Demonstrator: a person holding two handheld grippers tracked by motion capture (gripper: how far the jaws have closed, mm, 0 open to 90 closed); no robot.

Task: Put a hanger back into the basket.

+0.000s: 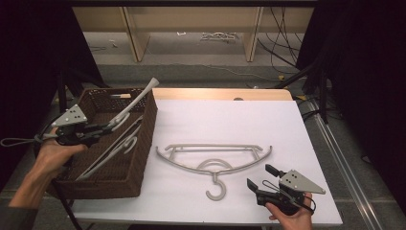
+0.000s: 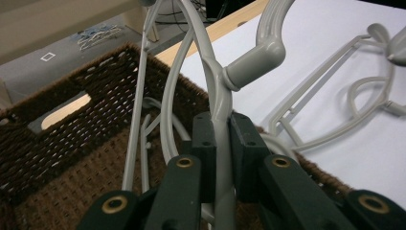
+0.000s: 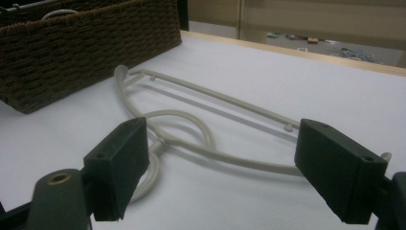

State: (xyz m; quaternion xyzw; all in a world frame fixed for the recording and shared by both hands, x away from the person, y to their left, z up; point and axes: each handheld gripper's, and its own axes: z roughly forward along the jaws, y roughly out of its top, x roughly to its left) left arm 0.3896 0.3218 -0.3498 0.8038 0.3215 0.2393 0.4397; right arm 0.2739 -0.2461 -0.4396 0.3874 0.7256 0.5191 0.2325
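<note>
My left gripper (image 1: pixel 106 127) is shut on a grey plastic hanger (image 1: pixel 135 99) and holds it tilted over the brown wicker basket (image 1: pixel 143 158). In the left gripper view the pads (image 2: pixel 206 143) clamp the hanger's (image 2: pixel 218 91) neck just below its hook. Another grey hanger (image 1: pixel 107 153) lies inside the basket. A third grey hanger (image 1: pixel 216 160) lies flat on the white table, hook toward me. My right gripper (image 1: pixel 262 176) stands open near the table's front edge, just right of that hook. In the right gripper view the flat hanger (image 3: pixel 201 129) lies beyond the spread fingers (image 3: pixel 117 163).
The white table top (image 1: pixel 230 120) has a wooden strip along its far edge. Dark curtains flank both sides. Cables and wooden posts sit on the floor beyond the table. The basket occupies the left edge of the table.
</note>
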